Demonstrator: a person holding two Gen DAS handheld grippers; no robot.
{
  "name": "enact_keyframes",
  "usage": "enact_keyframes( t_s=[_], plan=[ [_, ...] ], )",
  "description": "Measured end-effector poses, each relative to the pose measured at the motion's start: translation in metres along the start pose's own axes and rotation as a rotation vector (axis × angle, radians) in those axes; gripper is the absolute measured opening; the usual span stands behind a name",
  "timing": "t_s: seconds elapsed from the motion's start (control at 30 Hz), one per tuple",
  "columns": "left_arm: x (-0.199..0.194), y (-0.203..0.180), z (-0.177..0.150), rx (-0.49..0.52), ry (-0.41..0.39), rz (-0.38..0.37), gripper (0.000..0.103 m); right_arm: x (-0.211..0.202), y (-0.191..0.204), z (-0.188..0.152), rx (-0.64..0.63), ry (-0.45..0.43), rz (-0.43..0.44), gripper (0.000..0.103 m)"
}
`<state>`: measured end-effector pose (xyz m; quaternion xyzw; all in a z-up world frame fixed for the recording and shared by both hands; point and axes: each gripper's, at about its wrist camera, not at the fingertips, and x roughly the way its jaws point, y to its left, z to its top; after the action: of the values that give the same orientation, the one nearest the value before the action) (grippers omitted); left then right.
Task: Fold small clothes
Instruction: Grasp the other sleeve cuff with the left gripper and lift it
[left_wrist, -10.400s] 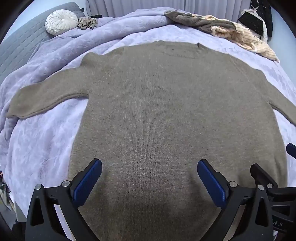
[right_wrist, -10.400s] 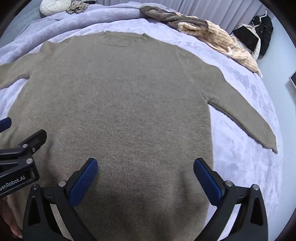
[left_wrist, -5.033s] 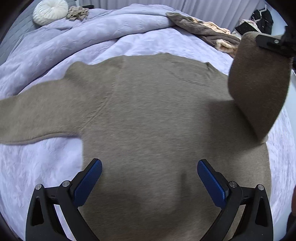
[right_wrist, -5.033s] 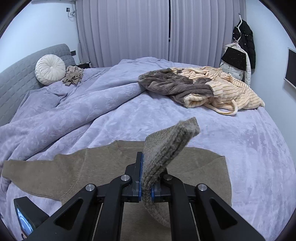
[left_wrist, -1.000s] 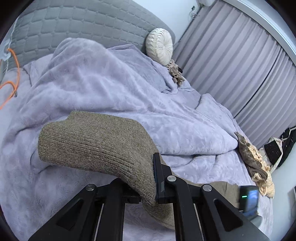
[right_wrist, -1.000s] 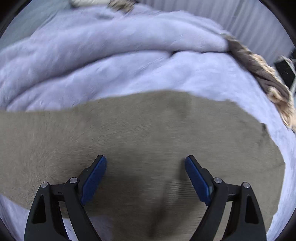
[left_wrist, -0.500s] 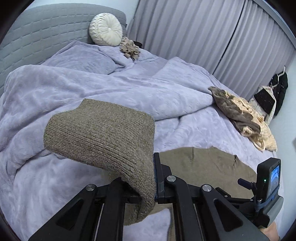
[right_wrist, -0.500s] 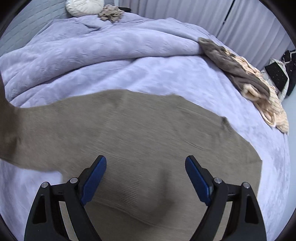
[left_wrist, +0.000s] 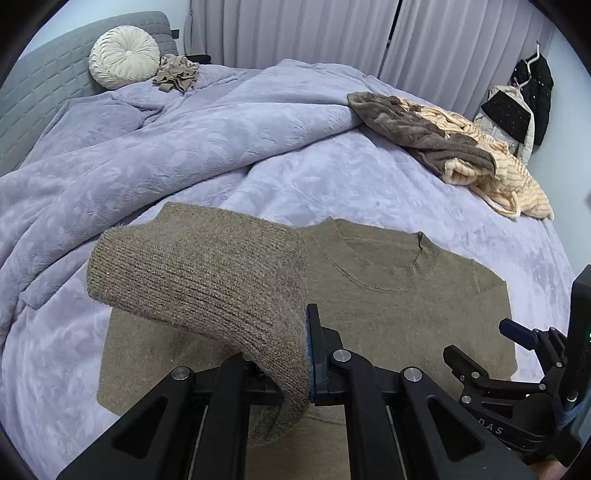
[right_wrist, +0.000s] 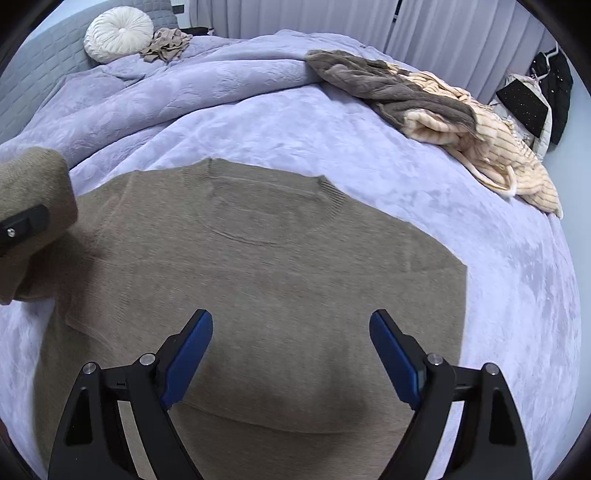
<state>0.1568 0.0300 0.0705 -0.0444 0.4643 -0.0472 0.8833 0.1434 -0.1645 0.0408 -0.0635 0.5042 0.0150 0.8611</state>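
An olive-brown knitted sweater (right_wrist: 280, 266) lies flat on the lilac bed, collar away from me; its body also shows in the left wrist view (left_wrist: 399, 314). Its right sleeve is folded in over the body. My left gripper (left_wrist: 308, 354) is shut on the left sleeve's cuff (left_wrist: 199, 273) and holds it lifted above the sweater's left side; the cuff shows at the left edge of the right wrist view (right_wrist: 33, 206). My right gripper (right_wrist: 291, 354) is open and empty, low over the sweater's lower middle. It shows at the right of the left wrist view (left_wrist: 517, 373).
A bunched lilac duvet (left_wrist: 155, 147) lies behind the sweater. A pile of brown and cream clothes (right_wrist: 436, 110) sits at the back right. A round white cushion (left_wrist: 125, 55) and a crumpled beige cloth (left_wrist: 177, 74) lie by the grey headboard. Dark garments (left_wrist: 532, 92) hang at right.
My left gripper has carried the left sleeve inward over the sweater's body. My right gripper has stayed open over the sweater, drawing slightly back.
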Motion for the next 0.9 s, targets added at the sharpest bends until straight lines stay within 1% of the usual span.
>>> enact_keyframes(
  t_s=[0.27, 0.43, 0.57, 0.73, 0.9],
  plan=[
    [0.012, -0.063, -0.010, 0.079, 0.029, 0.016, 0.010, 0.002, -0.043, -0.016, 0.031, 0.001, 0.015, 0.089],
    [0.016, -0.105, -0.019, 0.148, 0.040, 0.017, 0.010, -0.001, -0.066, -0.029, 0.047, -0.004, 0.002, 0.089],
    [0.018, -0.139, -0.027, 0.201, 0.048, 0.003, 0.010, -0.003, -0.088, -0.038, 0.070, -0.005, -0.017, 0.089],
    [0.021, -0.167, -0.032, 0.233, 0.058, -0.004, 0.010, -0.005, -0.107, -0.048, 0.099, -0.002, -0.024, 0.089],
    [0.029, -0.188, -0.044, 0.281, 0.078, -0.001, 0.009, -0.006, -0.120, -0.055, 0.116, -0.009, -0.043, 0.089]
  ],
)
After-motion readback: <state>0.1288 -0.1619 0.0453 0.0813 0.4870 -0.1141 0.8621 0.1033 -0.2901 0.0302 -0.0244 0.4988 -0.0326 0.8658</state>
